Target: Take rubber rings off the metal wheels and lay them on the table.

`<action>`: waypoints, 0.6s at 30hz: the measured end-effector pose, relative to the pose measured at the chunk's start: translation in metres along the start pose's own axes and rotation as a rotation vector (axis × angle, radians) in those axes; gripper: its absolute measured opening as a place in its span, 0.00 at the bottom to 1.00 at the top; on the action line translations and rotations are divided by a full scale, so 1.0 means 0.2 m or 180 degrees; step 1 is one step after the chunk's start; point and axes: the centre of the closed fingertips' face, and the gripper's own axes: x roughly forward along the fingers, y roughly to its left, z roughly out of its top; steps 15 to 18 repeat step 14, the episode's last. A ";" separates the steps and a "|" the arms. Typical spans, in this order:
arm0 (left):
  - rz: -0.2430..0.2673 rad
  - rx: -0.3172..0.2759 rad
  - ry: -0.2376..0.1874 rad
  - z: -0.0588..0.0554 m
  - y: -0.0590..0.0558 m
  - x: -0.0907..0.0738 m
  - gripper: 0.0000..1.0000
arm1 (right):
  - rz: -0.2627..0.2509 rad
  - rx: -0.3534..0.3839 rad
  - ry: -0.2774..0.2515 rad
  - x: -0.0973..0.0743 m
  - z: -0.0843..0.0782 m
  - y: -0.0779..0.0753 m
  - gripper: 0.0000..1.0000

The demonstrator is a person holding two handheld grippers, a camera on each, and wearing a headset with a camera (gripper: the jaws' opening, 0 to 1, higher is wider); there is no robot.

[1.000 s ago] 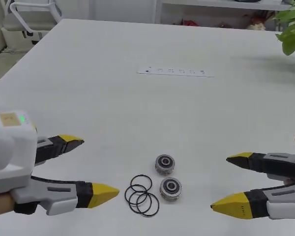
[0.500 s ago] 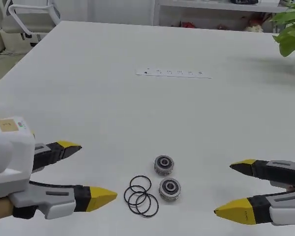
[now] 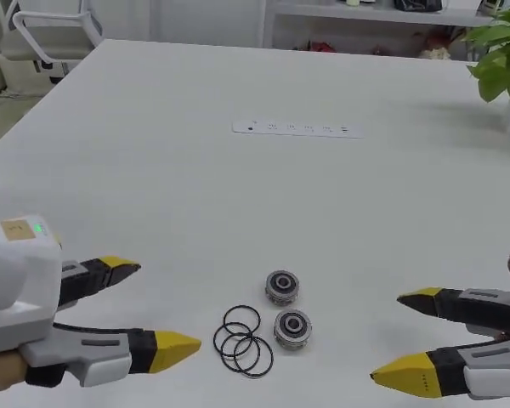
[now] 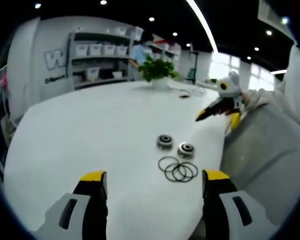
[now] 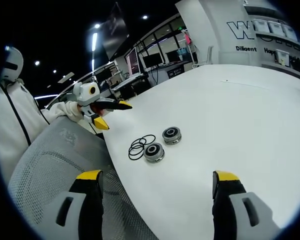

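Note:
Two metal wheels (image 3: 281,286) (image 3: 292,326) lie side by side on the white table (image 3: 263,195), near its front edge. Several thin black rubber rings (image 3: 242,341) lie overlapping just left of the nearer wheel. My left gripper (image 3: 149,308) stands open to the left of the rings, nothing between its yellow-tipped fingers. At the right my right gripper (image 3: 404,337) is open too, apart from the wheels. The wheels (image 4: 164,140) (image 4: 185,149) and rings (image 4: 178,169) lie ahead of the left gripper (image 4: 152,179). The right gripper (image 5: 157,180) looks at the wheels (image 5: 171,134) (image 5: 154,152) and rings (image 5: 139,145).
A white power strip (image 3: 294,129) lies flat at mid-table. A green plant (image 3: 497,59) stands at the far right corner. A white chair (image 3: 47,30) is beyond the far left edge, shelves behind. A grey mesh chair back (image 5: 55,170) sits close under the grippers.
The head camera has tipped a little, so the scene sits slightly lower. Both grippers have drawn back a bit toward the front edge. Wheels and rings have not moved.

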 end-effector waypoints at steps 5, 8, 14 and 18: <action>0.0005 -0.0019 -0.0011 0.00 0.00 0.00 0.79 | -0.0007 0.0010 -0.0002 0.00 0.00 0.00 0.87; -0.0007 -0.0006 0.0009 -0.01 0.00 0.00 0.79 | -0.0008 0.0012 0.0016 0.00 0.00 0.00 0.86; -0.0015 0.0008 0.0020 -0.01 -0.01 0.00 0.78 | -0.0007 0.0008 0.0031 0.00 -0.01 0.00 0.86; -0.0015 0.0008 0.0020 -0.01 -0.01 0.00 0.78 | -0.0007 0.0008 0.0031 0.00 -0.01 0.00 0.86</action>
